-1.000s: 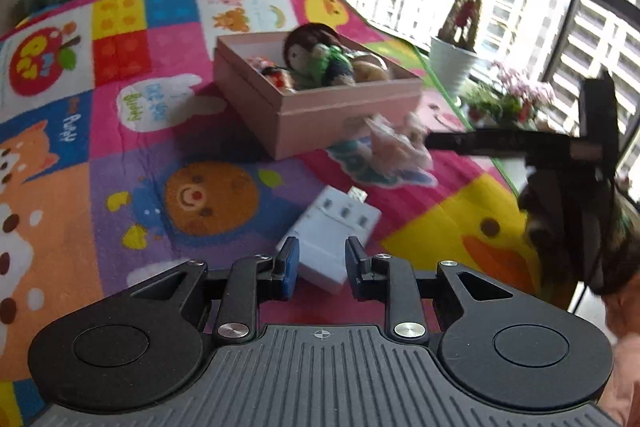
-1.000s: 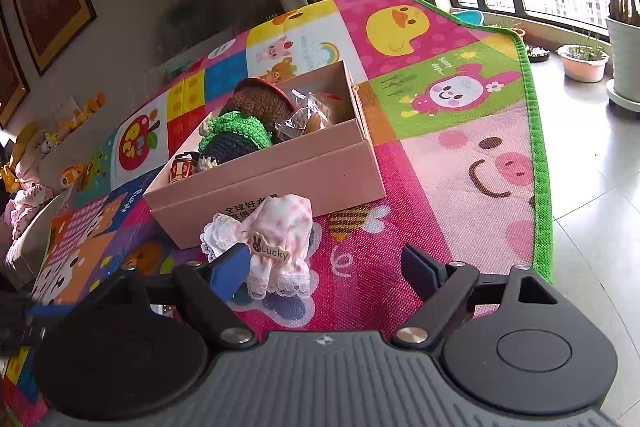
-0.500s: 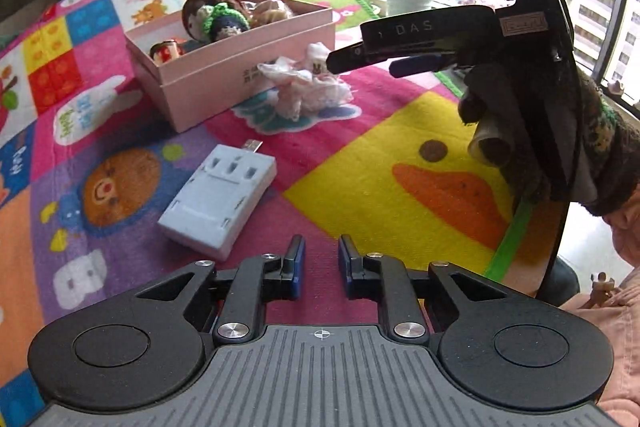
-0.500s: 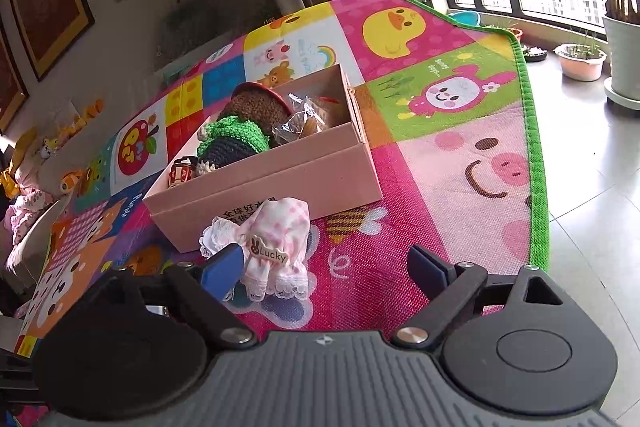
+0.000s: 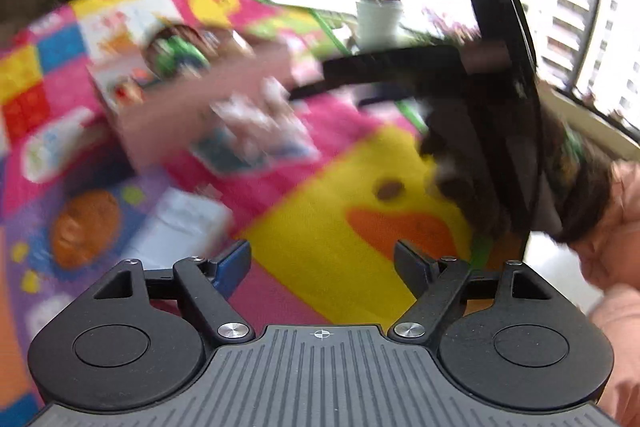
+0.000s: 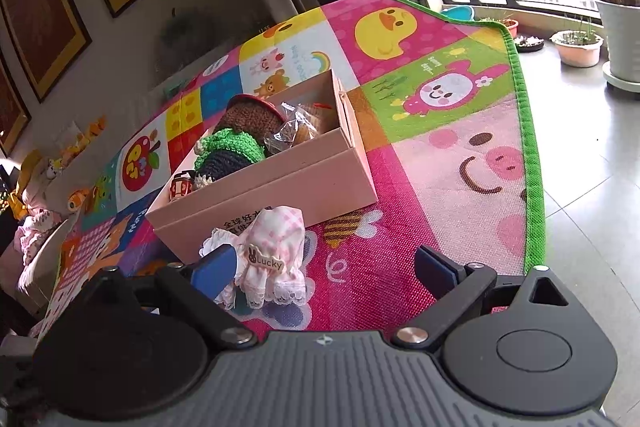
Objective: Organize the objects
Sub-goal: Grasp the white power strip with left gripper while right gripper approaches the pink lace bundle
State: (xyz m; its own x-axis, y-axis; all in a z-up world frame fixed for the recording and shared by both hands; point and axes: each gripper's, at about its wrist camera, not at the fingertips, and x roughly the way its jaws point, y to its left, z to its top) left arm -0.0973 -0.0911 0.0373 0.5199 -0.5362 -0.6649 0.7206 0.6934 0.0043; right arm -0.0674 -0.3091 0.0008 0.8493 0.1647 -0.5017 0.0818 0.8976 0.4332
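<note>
Half the pink bonnet (image 6: 272,259) hides behind the right gripper (image 6: 326,269)

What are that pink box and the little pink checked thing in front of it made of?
The open pink box looks like matte cardboard: flat, stiff walls with sharp folded edges. The small pink checked garment seems woven cloth with white lace trim and a "Lucky" tag.

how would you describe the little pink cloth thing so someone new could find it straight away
Find the pink cardboard box on the colourful play mat. Lying on the mat against the box's near wall is a pink checked cloth piece with white lace trim; only it carries a tan "Lucky" rabbit tag.
</note>
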